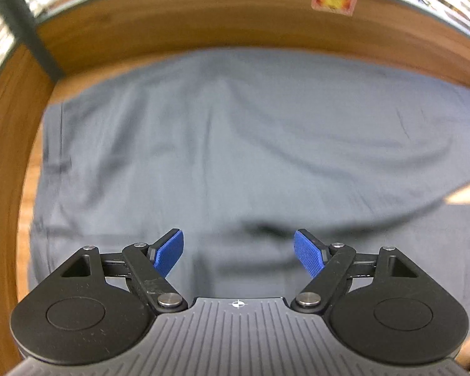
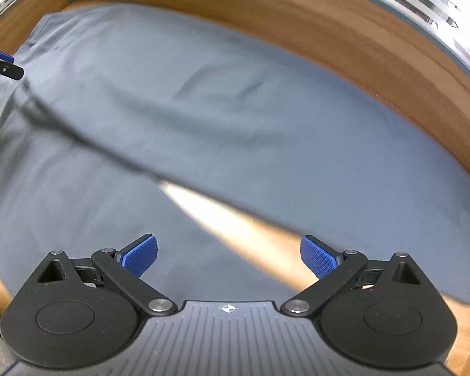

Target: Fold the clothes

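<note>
A grey-blue garment point(image 1: 235, 141) lies spread over the wooden table point(image 1: 203, 22), with soft wrinkles and a fold ridge near its front. My left gripper point(image 1: 238, 246) hovers above this front part. It is open, its blue pads point(image 1: 170, 252) wide apart with only cloth far beneath them. In the right wrist view the garment point(image 2: 203, 78) shows a dark folded edge running diagonally, and a wedge of bare table point(image 2: 235, 228) lies below that edge. My right gripper point(image 2: 228, 252) is open over this wedge and holds nothing. The left gripper's tip point(image 2: 1, 64) peeks in at the far left.
A red and yellow sticker point(image 1: 333, 0) sits on the table near its far edge. A dark upright post point(image 1: 25, 25) stands at the back left corner. A strip of wood point(image 2: 376, 56) rims the garment on the far and right sides. The views are motion-blurred.
</note>
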### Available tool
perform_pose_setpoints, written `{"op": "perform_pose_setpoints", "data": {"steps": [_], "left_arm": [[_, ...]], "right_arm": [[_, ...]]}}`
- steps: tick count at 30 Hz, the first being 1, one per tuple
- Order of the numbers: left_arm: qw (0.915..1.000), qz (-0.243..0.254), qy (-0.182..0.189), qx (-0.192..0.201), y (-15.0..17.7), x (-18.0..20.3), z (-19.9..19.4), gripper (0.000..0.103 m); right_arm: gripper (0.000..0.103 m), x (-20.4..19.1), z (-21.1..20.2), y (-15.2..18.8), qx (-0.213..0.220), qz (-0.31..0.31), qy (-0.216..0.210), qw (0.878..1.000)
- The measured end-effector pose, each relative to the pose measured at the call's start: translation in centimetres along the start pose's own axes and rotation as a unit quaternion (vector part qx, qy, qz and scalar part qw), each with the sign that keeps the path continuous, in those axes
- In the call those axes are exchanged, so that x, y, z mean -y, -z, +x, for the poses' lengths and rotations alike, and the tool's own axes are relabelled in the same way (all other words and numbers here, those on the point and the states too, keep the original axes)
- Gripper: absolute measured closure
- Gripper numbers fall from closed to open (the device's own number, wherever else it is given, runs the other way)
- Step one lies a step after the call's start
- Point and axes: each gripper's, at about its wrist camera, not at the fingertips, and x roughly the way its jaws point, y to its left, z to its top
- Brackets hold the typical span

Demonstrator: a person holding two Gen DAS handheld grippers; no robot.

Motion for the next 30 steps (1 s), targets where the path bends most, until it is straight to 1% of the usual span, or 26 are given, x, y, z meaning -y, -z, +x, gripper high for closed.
{"op": "perform_pose_setpoints", "data": {"steps": [7, 10, 13, 15, 17, 19, 22, 25, 30], "left_arm": [[0.9994, -0.021, -0.002, -0.028, 6.2, 1.3, 0.3, 0.023], [0.9988, -0.025, -0.003, -0.041, 8.2, 1.9, 1.0, 0.023], [0.9984, -0.024, -0.003, -0.050, 10.1, 2.3, 1.4, 0.024], [0.9984, -0.021, -0.002, -0.052, 10.9, 2.5, 1.6, 0.024], [0.9979, -0.021, -0.006, -0.062, 11.6, 2.6, 2.1, 0.024], [0.9971, -0.025, -0.009, -0.071, 12.1, 2.4, 2.6, 0.028], [0.9973, -0.017, -0.009, -0.070, 13.0, 2.4, 2.6, 0.028], [0.9977, -0.006, -0.013, -0.067, 13.5, 2.6, 2.5, 0.024], [0.9980, -0.014, -0.017, -0.060, 14.5, 2.5, 2.2, 0.021]], "right_arm": [[0.003, -2.7, -0.5, 4.5, 0.001, 0.015, 0.014, 1.000], [0.003, -4.0, -0.2, 6.1, 0.000, 0.026, 0.010, 1.000], [0.003, -4.8, 0.4, 7.1, -0.002, 0.024, 0.009, 1.000], [0.003, -5.2, 0.9, 7.5, -0.004, 0.023, 0.008, 1.000], [0.003, -5.5, 1.3, 8.0, -0.006, 0.019, 0.007, 1.000], [0.003, -5.7, 1.7, 8.5, -0.010, 0.014, 0.008, 1.000], [0.003, -5.6, 2.1, 9.0, -0.019, 0.019, -0.002, 1.000], [0.001, -5.9, 2.2, 9.7, -0.018, 0.002, 0.005, 1.000], [0.000, -6.0, 1.9, 10.5, -0.013, -0.001, 0.005, 1.000]]}}
